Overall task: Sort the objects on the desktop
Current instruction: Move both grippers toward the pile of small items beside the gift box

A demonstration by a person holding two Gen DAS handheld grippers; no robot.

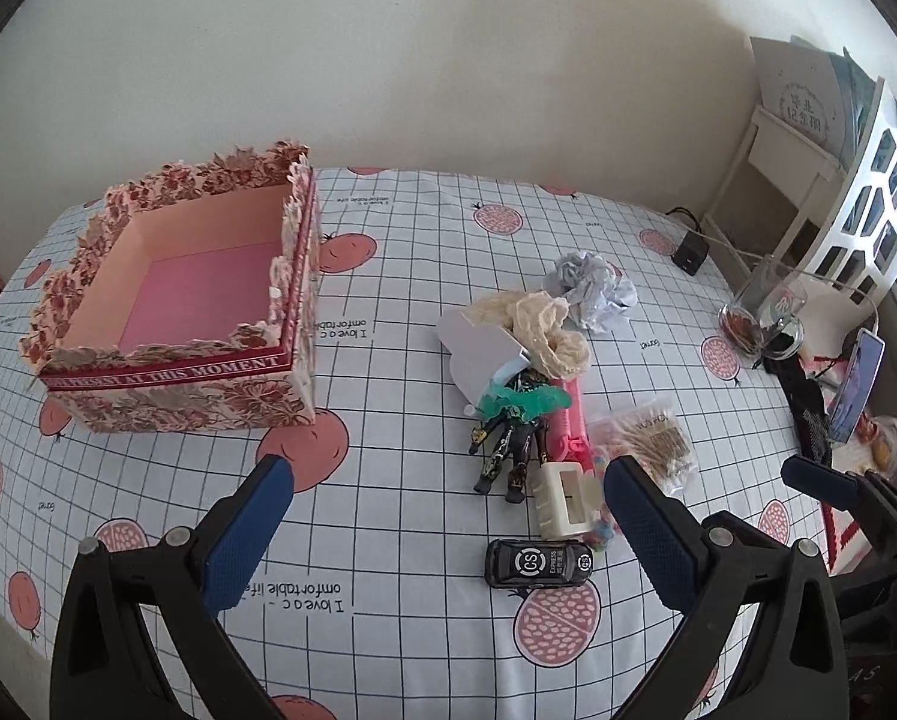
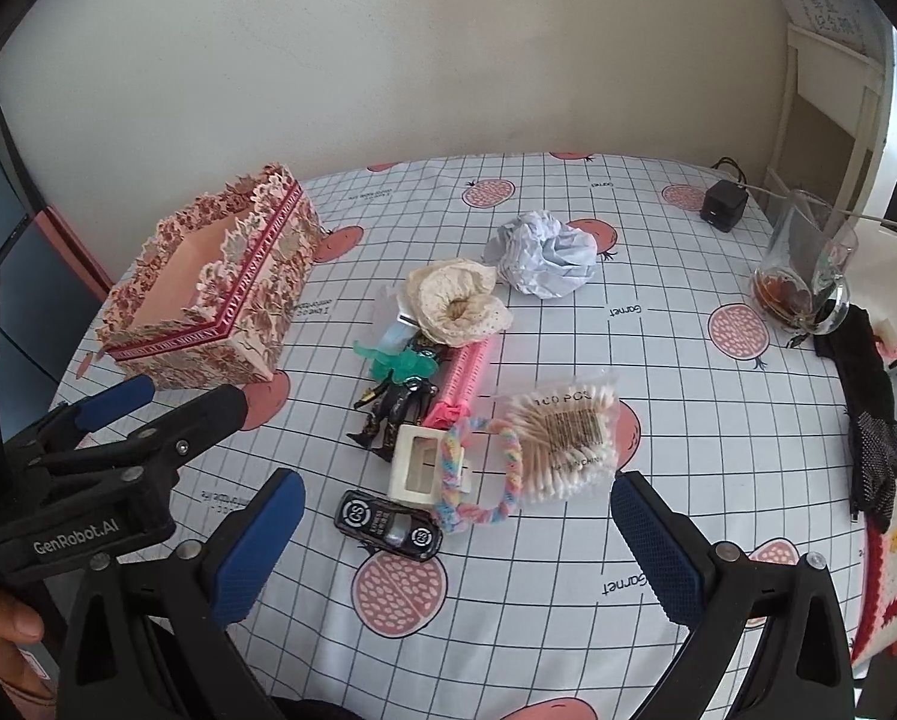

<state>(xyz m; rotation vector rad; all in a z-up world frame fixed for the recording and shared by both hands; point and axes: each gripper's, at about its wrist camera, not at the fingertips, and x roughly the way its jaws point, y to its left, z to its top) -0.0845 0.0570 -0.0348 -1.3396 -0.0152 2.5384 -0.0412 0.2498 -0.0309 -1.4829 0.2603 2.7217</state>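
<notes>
A floral box (image 1: 172,312) (image 2: 220,324) with a pink inside stands open at the table's left. A pile lies mid-table: black toy car (image 1: 538,562) (image 2: 388,525), cream hair clip (image 1: 565,499) (image 2: 418,465), dark action figure (image 1: 508,450) (image 2: 394,411), pink comb (image 2: 463,381), pastel braided band (image 2: 484,480), cotton swab bag (image 2: 562,441) (image 1: 658,438), cream scrunchie (image 2: 457,300), crumpled paper (image 2: 547,261) (image 1: 592,291). My left gripper (image 1: 448,474) hangs open, short of the pile. My right gripper (image 2: 457,492) is open above the car, with nothing held.
A glass jug (image 2: 808,276) with dark dregs stands at the right, beside black gloves (image 2: 868,420) and a small black cube (image 2: 725,204). A phone (image 1: 856,390) leans near the right edge. White shelving (image 1: 856,192) rises at the back right. A checked cloth (image 2: 568,570) covers the table.
</notes>
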